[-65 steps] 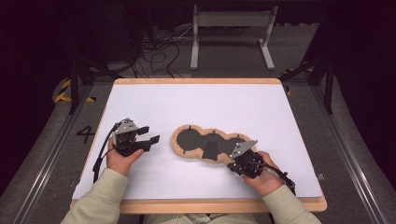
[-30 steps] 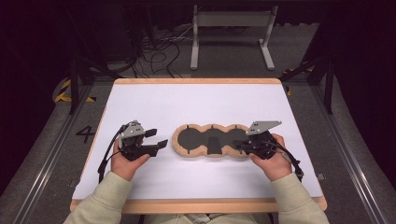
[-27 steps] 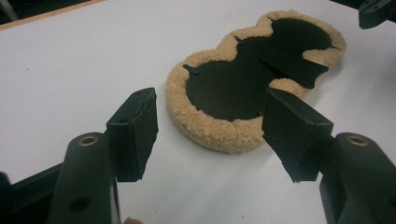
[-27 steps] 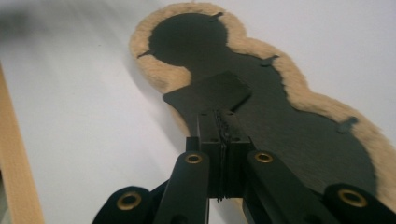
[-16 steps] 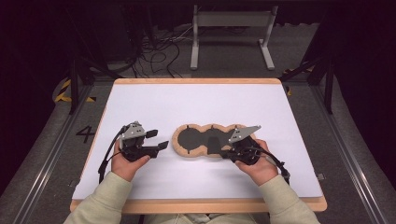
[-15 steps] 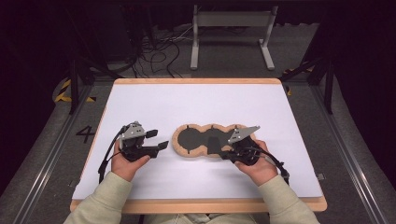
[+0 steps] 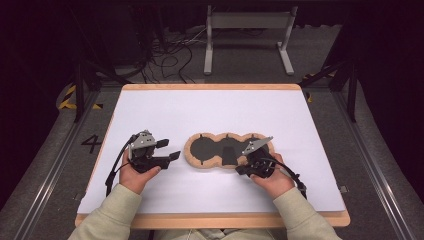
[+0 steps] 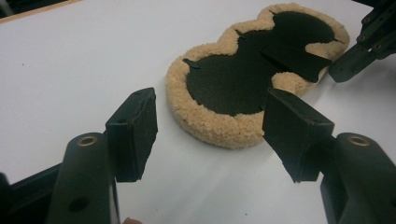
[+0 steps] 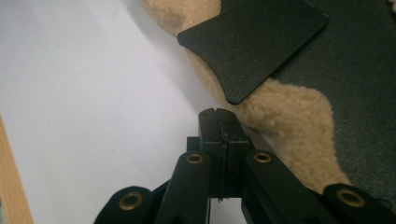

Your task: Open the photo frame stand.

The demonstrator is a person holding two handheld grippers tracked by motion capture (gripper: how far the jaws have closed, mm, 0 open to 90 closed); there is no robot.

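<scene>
lying flat near the middle of the white table (image 7: 210,115), a little toward the person's edge, is a fleecy pad (image 7: 227,150) with a three-lobed outline, its rim a curly tan pile and its inner face a smooth black sheet. in the left gripper view the pad (image 8: 243,79) is showing small slits in the black face where the lobes meet, and one loose black flap (image 8: 299,58) is lying over the far end. in the right gripper view that flap (image 9: 252,44) is reaching out past the tan rim with a rounded corner. counting: one pad, one table, two grippers, two hands. the left gripper (image 7: 167,150) is sitting just to the left of the pad, apart from it, its jaws spread wide with nothing between them; in its own view the left gripper (image 8: 210,126) is framing the near lobe of the pad between the two black fingers (image 8: 135,130). the right gripper (image 7: 242,170) is resting at the pad's right end near its front edge, and in its own view the right gripper (image 9: 219,116) is showing its jaws pressed together, tips right against the tan pile; whether any fleece is pinched between them i cannot tell.
</scene>
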